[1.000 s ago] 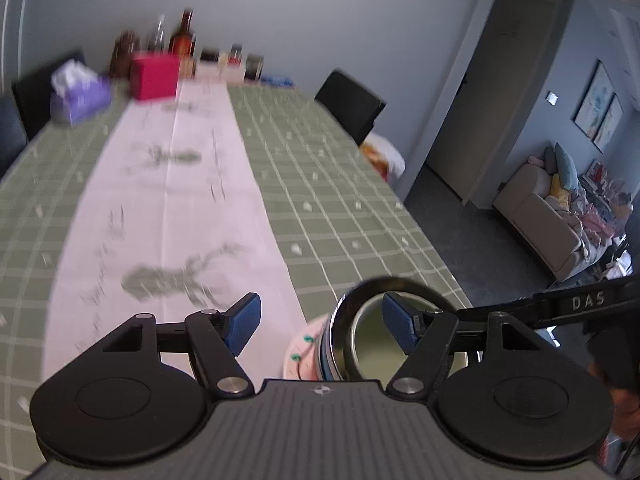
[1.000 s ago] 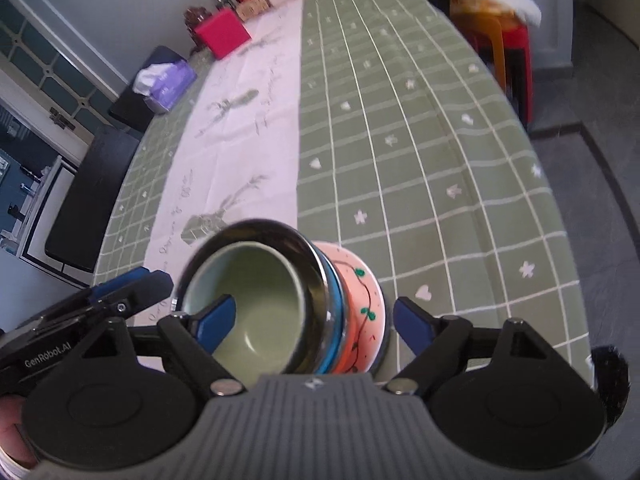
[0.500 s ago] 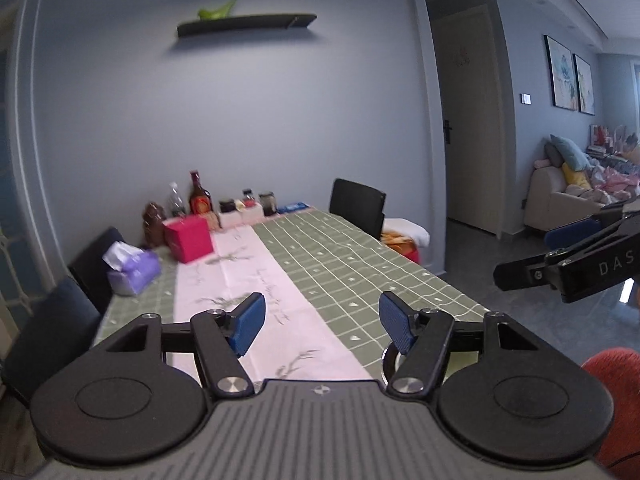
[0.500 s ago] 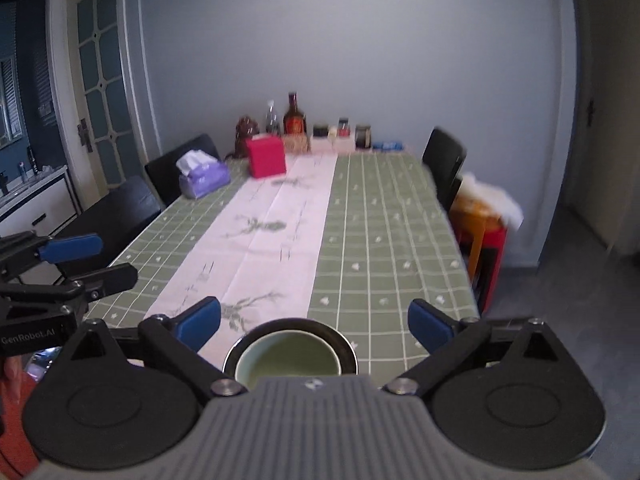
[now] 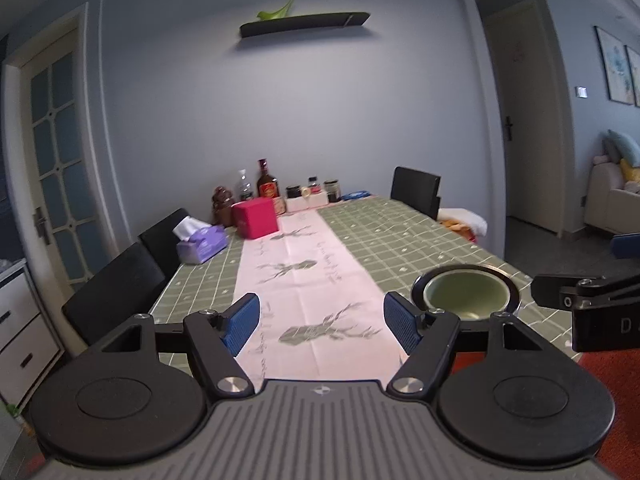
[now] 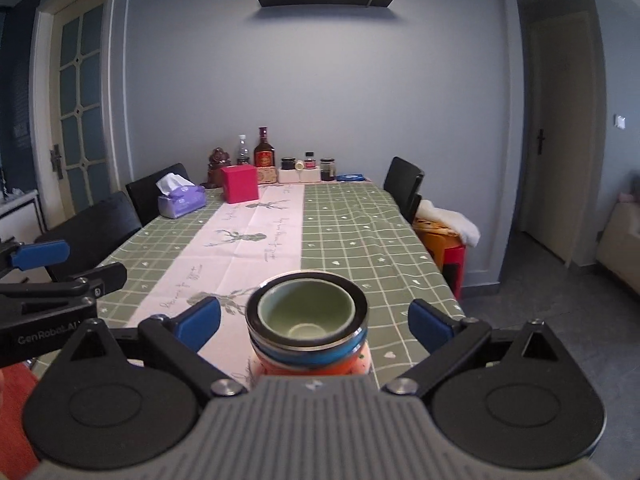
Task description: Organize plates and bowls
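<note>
A stack of dishes stands near the table's front edge: a pale green bowl (image 6: 306, 312) nested in a steel bowl (image 6: 362, 302), over a blue bowl (image 6: 320, 354) and a pink patterned dish (image 6: 312, 370). My right gripper (image 6: 316, 320) is open, its blue pads well clear of the stack on either side. In the left wrist view the green bowl (image 5: 466, 294) sits right of my left gripper (image 5: 320, 320), whose jaws are opening with nothing between them, above the pink runner (image 5: 312, 280). Each gripper shows at the other view's edge.
The green checked table (image 6: 360, 232) runs to the far wall. At its far end are a red box (image 6: 239, 184), a purple tissue box (image 6: 182, 200) and bottles (image 6: 264, 156). Black chairs (image 6: 92, 228) line both sides. A red stool with a white cloth (image 6: 446, 228) stands right.
Both grippers have drawn back from the stack and tipped up from looking down at the table to looking along it. The right jaws have spread wider. The stack stays on the table.
</note>
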Action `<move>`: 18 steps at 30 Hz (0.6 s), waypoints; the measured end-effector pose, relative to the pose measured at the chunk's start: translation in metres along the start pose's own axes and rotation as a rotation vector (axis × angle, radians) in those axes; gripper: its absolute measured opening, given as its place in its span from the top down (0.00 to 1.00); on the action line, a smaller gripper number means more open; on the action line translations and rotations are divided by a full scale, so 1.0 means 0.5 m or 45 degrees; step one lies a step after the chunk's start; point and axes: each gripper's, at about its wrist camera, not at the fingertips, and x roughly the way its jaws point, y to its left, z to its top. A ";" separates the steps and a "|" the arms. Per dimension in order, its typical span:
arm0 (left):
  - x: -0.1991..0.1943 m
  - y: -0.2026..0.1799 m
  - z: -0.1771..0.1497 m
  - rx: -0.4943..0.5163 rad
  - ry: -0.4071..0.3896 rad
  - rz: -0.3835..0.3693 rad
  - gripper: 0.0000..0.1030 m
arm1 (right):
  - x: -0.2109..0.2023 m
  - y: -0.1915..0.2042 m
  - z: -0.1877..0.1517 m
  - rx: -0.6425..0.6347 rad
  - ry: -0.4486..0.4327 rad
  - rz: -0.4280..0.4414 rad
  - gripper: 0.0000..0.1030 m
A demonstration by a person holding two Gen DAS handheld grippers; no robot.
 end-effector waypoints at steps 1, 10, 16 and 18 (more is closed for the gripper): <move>-0.001 -0.003 -0.007 -0.004 0.008 0.003 0.19 | -0.003 0.004 -0.008 -0.015 0.004 -0.016 0.05; -0.006 -0.008 -0.059 -0.077 0.081 0.051 0.13 | -0.023 0.007 -0.056 0.032 0.007 -0.077 0.05; 0.001 -0.023 -0.089 0.000 0.215 0.052 0.13 | 0.002 0.010 -0.080 0.055 0.110 -0.043 0.05; 0.000 -0.021 -0.098 -0.008 0.248 0.034 0.13 | 0.011 0.014 -0.086 0.044 0.156 -0.049 0.05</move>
